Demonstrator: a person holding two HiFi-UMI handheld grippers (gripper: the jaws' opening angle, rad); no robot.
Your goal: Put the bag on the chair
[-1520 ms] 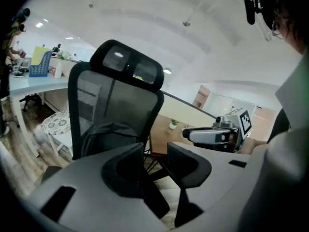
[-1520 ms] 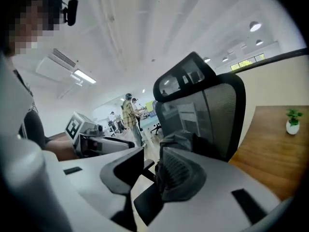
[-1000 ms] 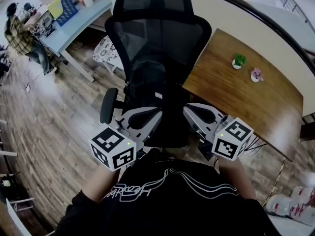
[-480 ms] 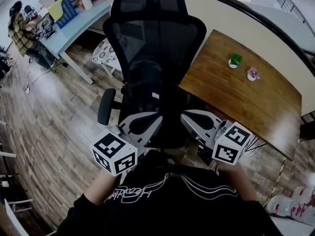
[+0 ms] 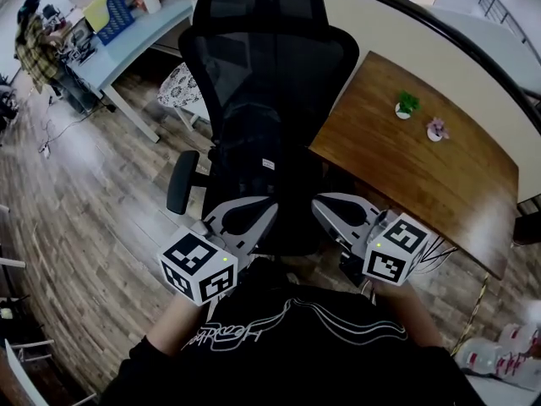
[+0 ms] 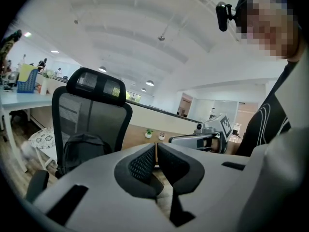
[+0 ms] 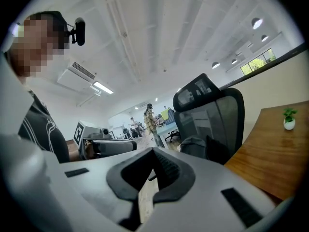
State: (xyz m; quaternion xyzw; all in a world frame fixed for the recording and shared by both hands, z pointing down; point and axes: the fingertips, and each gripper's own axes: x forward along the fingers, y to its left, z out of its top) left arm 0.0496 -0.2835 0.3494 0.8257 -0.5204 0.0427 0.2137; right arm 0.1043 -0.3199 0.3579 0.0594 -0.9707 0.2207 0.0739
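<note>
bag (image 5: 254,138): on chair (image 5: 270,49) seat, leaning against backrest, touched by neither gripper | left gripper (image 6: 156,147): clenched on nothing, near chair's front, by its left side | right gripper (image 7: 152,152): clenched on nothing, near chair's front, by its right side | table (image 5: 414,155): just right of chair

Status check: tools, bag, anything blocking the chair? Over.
Left tool shut, empty. Right tool shut, empty. Black backpack already on office chair seat. Nothing between tools and chair.
</note>
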